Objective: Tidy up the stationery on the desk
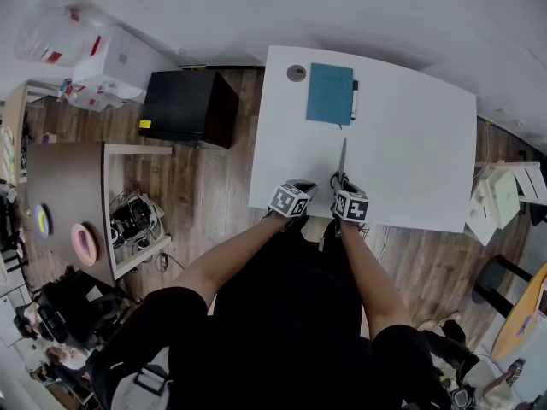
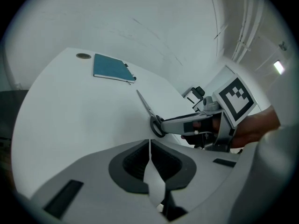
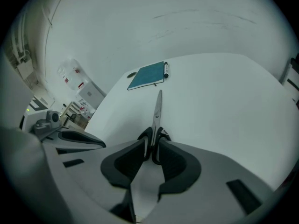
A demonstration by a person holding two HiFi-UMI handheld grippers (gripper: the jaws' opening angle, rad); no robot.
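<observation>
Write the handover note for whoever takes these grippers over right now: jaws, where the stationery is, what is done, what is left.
The left gripper has its jaws shut on nothing, at the front edge of the desk.
The right gripper has its jaws closed on the handles of the scissors, whose blades are shut and point toward the far side.
The blue notebook lies flat at the far side, with a pen along its right edge.
Done: the scissors are gripped.
Left: set the scissors down tidily, probably by the notebook. No holder or tray is in view.
</observation>
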